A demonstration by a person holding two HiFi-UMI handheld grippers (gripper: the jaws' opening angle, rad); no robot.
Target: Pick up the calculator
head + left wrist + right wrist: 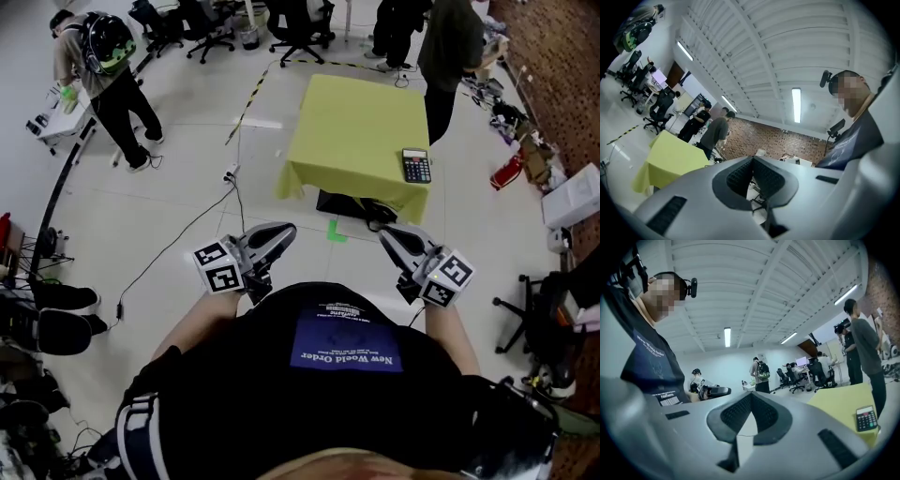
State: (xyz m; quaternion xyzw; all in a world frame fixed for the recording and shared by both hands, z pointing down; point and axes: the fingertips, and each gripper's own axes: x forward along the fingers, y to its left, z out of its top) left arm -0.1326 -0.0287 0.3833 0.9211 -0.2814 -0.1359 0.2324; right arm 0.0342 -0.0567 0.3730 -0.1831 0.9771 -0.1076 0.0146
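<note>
Holding the left gripper (281, 232) and right gripper (389, 234) out front at belly height, pointed roughly level toward the table (347, 112), both clenched tight on nothing, probably since no point opening up this far off. Spotting the calculator (416, 166) flat, keys up, by the near right corner of the yellow top, well apart from either gripper. Guessing right side for the grab, being closer to that edge.

I log the tablecloth (352, 122) as matt yellow cloth, falling in soft folds at its near corners. At its near right corner, the calculator (416, 165) looks like dark hard plastic. The left gripper (752, 159) and right gripper (751, 397) have smooth matt grey plastic shells. Their pads (738, 176) are black and ribbed. The floor (187, 197) is pale and glossy.
</note>
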